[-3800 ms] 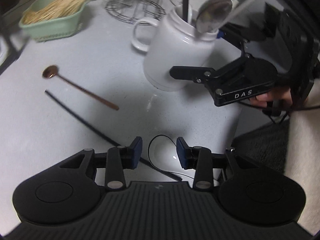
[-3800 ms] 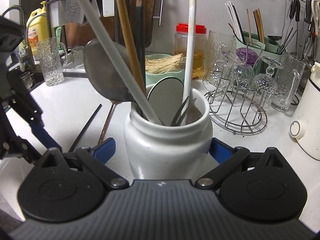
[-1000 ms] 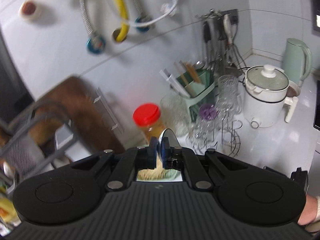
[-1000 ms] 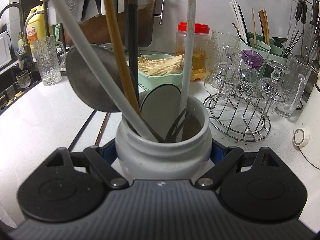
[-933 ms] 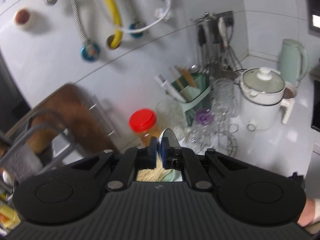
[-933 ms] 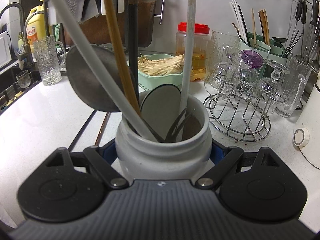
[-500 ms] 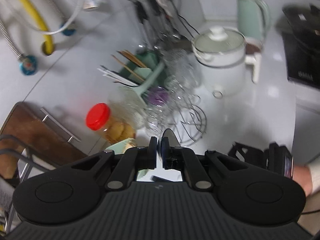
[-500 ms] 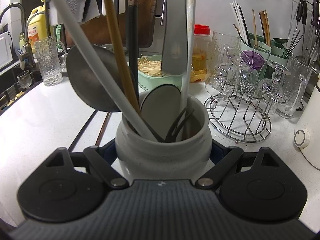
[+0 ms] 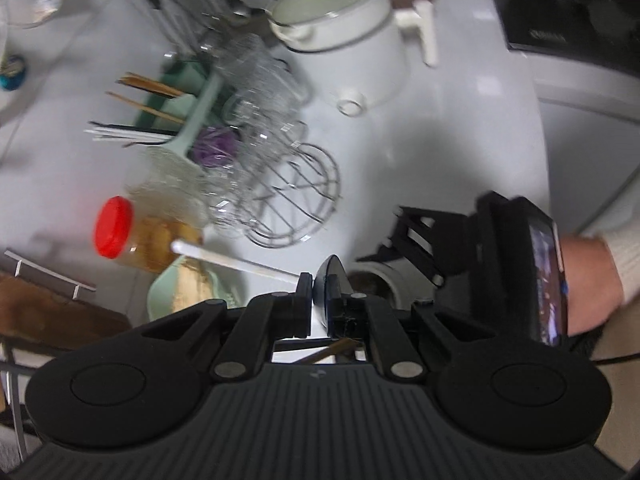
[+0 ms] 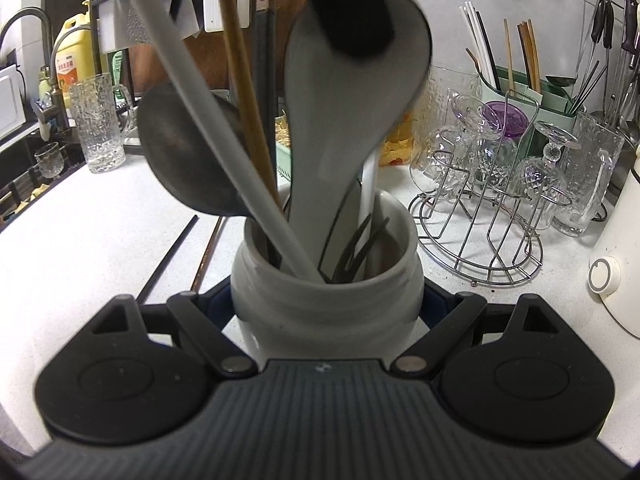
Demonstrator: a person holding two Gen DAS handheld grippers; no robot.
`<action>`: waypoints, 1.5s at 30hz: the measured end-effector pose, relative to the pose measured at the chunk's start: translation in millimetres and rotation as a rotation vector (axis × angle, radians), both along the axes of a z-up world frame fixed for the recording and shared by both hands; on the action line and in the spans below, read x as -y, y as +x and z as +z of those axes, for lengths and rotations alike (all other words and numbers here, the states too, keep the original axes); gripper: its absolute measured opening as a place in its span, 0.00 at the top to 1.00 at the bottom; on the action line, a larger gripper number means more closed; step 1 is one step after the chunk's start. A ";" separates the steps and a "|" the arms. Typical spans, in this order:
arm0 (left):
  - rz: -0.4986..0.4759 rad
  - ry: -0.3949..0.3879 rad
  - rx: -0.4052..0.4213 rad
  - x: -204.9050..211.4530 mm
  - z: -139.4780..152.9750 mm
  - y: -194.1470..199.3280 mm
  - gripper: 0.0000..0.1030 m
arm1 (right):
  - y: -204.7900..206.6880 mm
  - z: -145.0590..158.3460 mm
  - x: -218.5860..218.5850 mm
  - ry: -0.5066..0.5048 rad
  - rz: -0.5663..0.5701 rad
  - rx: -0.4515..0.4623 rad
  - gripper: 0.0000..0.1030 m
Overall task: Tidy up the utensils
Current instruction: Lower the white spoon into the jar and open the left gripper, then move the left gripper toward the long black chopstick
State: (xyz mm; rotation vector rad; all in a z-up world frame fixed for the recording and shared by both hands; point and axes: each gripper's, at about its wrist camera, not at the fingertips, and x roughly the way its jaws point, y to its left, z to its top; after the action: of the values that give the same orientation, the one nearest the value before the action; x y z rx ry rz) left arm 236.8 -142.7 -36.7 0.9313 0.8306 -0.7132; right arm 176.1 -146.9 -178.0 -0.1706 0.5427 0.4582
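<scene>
This is a home kitchen. On the white counter point(image 10: 100, 240) stands a wire rack point(image 10: 480, 248) with upturned glasses. Behind the rack is a green holder point(image 10: 516, 92) with chopsticks, right of the rack a white cooker point(image 9: 344, 48), and far left of it a tap point(image 10: 24, 28).

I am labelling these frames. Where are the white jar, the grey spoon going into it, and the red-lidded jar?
white jar point(image 10: 326, 312): right wrist view, front wall.
grey spoon point(image 10: 340, 120): right wrist view, bowl.
red-lidded jar point(image 9: 113, 227): left wrist view, lid.
</scene>
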 end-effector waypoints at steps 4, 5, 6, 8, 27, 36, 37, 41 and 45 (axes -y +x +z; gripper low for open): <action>-0.029 0.039 -0.045 7.7 -12.0 -0.8 0.91 | -0.3 0.5 -0.7 -0.004 0.001 0.000 0.11; -0.030 0.043 -0.055 9.0 -14.2 -0.4 0.91 | -0.5 0.3 -0.5 -0.004 0.002 0.002 0.11; -0.026 0.045 -0.063 9.9 -16.2 0.4 0.91 | -0.6 0.2 -0.4 -0.004 0.003 0.002 0.11; -0.014 0.044 -0.084 10.1 -19.9 3.0 0.91 | -0.8 0.1 -0.2 -0.004 0.004 0.004 0.11; 0.268 -0.299 -0.171 -34.5 22.8 25.1 0.66 | 0.3 0.6 0.9 -0.002 0.017 -0.001 0.11; 0.467 -0.519 -0.074 -91.9 70.6 6.6 0.41 | 1.0 0.7 -1.7 0.000 -0.007 -0.008 0.11; 0.487 -0.530 -0.047 -98.2 75.4 3.1 0.36 | 1.0 0.6 -2.1 0.001 -0.010 -0.009 0.11; 0.597 -0.597 0.062 -132.6 102.0 -13.8 0.30 | 2.9 3.0 -5.0 -0.009 -0.024 -0.029 0.11; 0.687 -0.674 0.128 -167.1 121.1 -26.0 0.19 | 3.5 3.6 -5.6 -0.009 -0.035 -0.044 0.12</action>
State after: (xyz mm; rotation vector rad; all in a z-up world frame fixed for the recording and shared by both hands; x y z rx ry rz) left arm 210.8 24.5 84.3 0.0572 0.6648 -0.2803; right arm 179.7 -141.3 -174.4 -0.1597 0.5897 0.4266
